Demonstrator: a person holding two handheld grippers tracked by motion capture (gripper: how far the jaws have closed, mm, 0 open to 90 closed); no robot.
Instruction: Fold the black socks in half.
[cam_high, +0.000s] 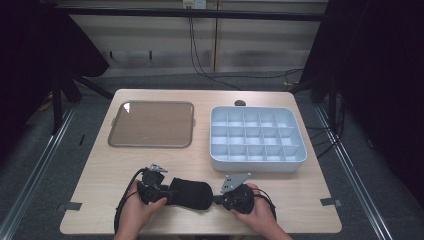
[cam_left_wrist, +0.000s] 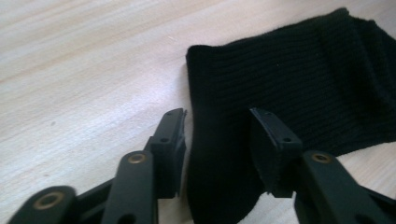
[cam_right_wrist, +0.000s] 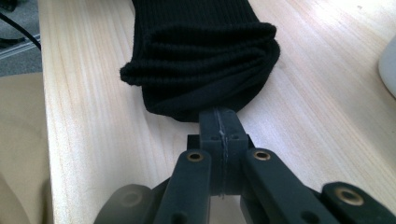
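One wooden table | tray, compartment box | grey floor

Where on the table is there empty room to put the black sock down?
Bare wood lies along the light wooden table's left edge below the brown flat tray, and in the right front corner below the white divided box. The strip between tray and box is narrow. The front middle is crowded by the black knitted sock and both hands' tools.

Even soft light, dark bkgd
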